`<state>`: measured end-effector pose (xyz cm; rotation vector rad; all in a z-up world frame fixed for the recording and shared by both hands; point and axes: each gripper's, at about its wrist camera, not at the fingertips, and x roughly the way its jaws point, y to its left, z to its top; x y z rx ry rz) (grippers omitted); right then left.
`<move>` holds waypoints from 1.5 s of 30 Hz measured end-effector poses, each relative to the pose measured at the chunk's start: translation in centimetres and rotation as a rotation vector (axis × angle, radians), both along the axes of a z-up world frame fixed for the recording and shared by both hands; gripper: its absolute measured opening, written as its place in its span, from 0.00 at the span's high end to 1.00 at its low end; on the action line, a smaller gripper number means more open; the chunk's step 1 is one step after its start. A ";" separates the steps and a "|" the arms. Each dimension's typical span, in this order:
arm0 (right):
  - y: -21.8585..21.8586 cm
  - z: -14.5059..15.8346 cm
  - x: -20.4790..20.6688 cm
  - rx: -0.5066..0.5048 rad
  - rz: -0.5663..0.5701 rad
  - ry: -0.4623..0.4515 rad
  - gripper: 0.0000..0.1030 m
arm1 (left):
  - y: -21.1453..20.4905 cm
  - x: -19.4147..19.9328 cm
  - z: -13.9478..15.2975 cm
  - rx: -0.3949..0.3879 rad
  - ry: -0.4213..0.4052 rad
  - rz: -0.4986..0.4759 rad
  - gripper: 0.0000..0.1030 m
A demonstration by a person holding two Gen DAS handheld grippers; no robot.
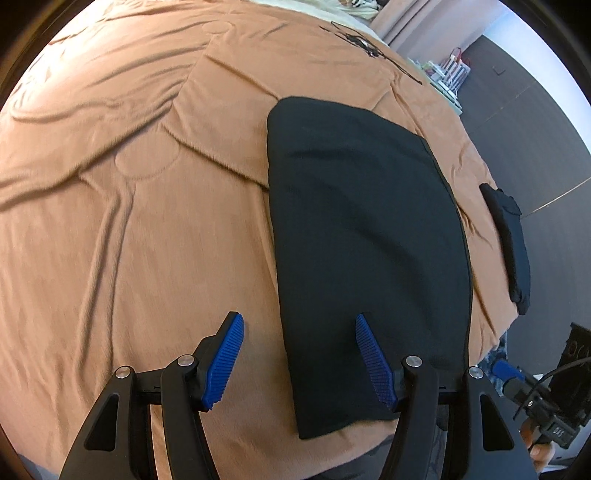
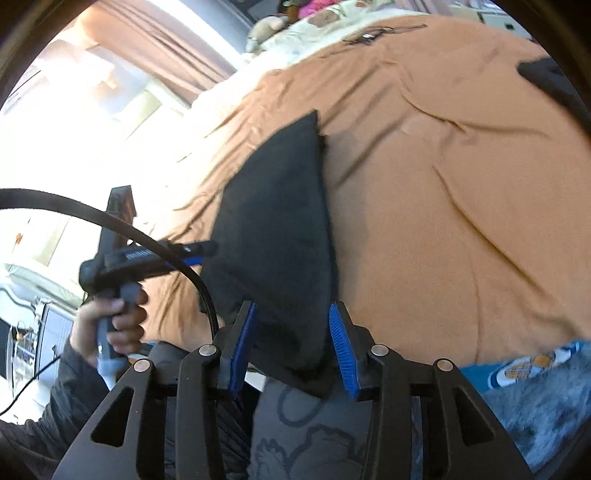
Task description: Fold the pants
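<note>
Black pants (image 1: 365,229) lie folded into a long strip on the orange bedspread (image 1: 147,206). My left gripper (image 1: 298,319) hovers open over their near end; the strip's left edge runs between its blue fingers. In the right wrist view the pants (image 2: 280,229) reach toward me, and their near corner sits between the blue pads of my right gripper (image 2: 292,308). The pads stand apart from the cloth, so it is open. A hand (image 2: 118,317) holds the left gripper (image 2: 210,246) at the pants' left side.
A second dark folded garment (image 1: 511,251) lies near the bed's right edge, above dark floor (image 1: 524,110). A black wiry object (image 1: 365,42) rests on the far bedspread. Pillows and a soft toy (image 2: 266,26) sit at the head. A blue patterned cloth (image 2: 524,365) lies at lower right.
</note>
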<state>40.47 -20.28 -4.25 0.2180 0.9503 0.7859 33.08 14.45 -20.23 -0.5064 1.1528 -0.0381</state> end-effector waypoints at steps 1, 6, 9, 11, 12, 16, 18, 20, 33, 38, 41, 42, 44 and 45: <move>0.4 0.1 0.0 0.004 0.014 -0.003 0.62 | 0.0 -0.3 -0.2 -0.013 0.003 0.005 0.37; 3.4 -0.1 0.8 -0.004 0.059 0.000 0.74 | 0.0 -1.7 -0.9 -0.061 0.008 0.019 0.37; 4.9 -1.1 1.8 -0.028 0.062 0.026 0.85 | -0.1 -2.5 -0.9 -0.066 0.004 0.015 0.37; 5.8 -2.2 2.6 -0.039 0.066 0.072 0.87 | -0.1 -2.9 -0.8 -0.068 0.007 0.009 0.38; 6.2 -2.4 2.6 -0.049 0.072 0.079 0.87 | -0.1 -3.1 -0.8 -0.069 0.008 0.007 0.38; 8.2 -4.0 1.8 -0.116 0.148 0.095 0.87 | 0.3 -3.7 -0.4 -0.071 0.004 0.003 0.38; 8.4 -4.4 1.5 -0.122 0.176 0.118 0.87 | 0.7 -3.8 0.1 -0.069 -0.017 0.009 0.38; 8.2 -4.0 1.4 -0.094 0.187 0.124 0.87 | 1.0 -3.7 0.6 -0.073 -0.036 0.017 0.38; 3.5 -1.2 7.4 0.017 -0.008 0.041 0.53 | 1.7 -1.8 -1.0 -0.181 -0.045 0.068 0.38; 4.6 -3.5 9.2 0.046 0.000 0.084 0.53 | 1.1 -1.8 -1.5 -0.222 -0.042 0.060 0.38; 5.7 -4.9 10.3 0.031 0.002 0.101 0.53 | 1.1 -2.1 -1.6 -0.242 -0.035 0.067 0.38; 5.7 -5.3 10.7 0.039 0.006 0.112 0.53 | 0.9 -2.3 -1.7 -0.247 -0.029 0.069 0.41; 6.3 -6.0 11.3 0.052 0.013 0.134 0.53 | 0.6 -2.7 -2.0 -0.250 -0.016 0.062 0.60; 6.5 -6.1 11.8 0.051 0.011 0.138 0.53 | 0.4 -2.8 -2.0 -0.252 -0.011 0.061 0.70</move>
